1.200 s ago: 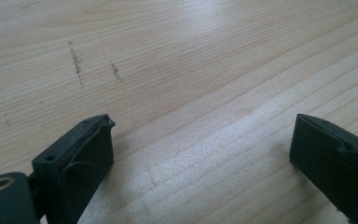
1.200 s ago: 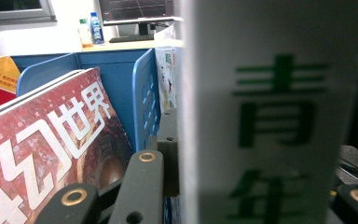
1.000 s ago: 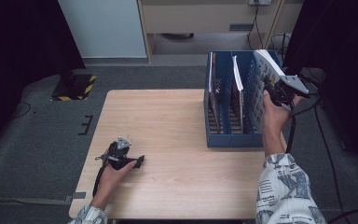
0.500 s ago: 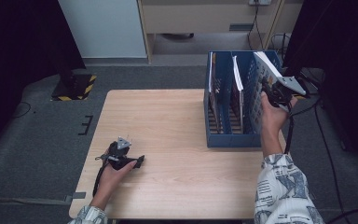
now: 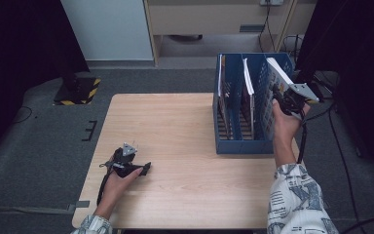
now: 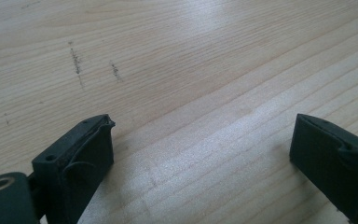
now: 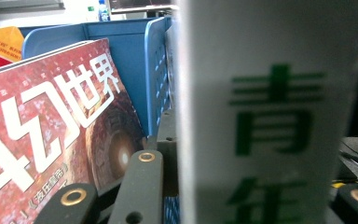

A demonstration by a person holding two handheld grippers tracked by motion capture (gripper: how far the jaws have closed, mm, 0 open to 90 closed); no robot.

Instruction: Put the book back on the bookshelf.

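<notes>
Right gripper (image 5: 283,100) clamped on a white-spined magazine with green characters (image 5: 278,73), held tilted over the rightmost compartment of the blue plastic file rack (image 5: 241,146) at the far right of the pale wooden table (image 5: 175,122). Left gripper (image 5: 139,168) rests on the tabletop, jaws apart.

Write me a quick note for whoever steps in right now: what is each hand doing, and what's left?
Left tongs: open, nothing between them, resting on the wooden table.
Right tongs: shut on a white-spined magazine, tilted at the right-hand slot of the blue magazine rack.
Done: two other magazines stand in the rack.
Left: probably seat or lift out the held one; I cannot tell which.
</notes>
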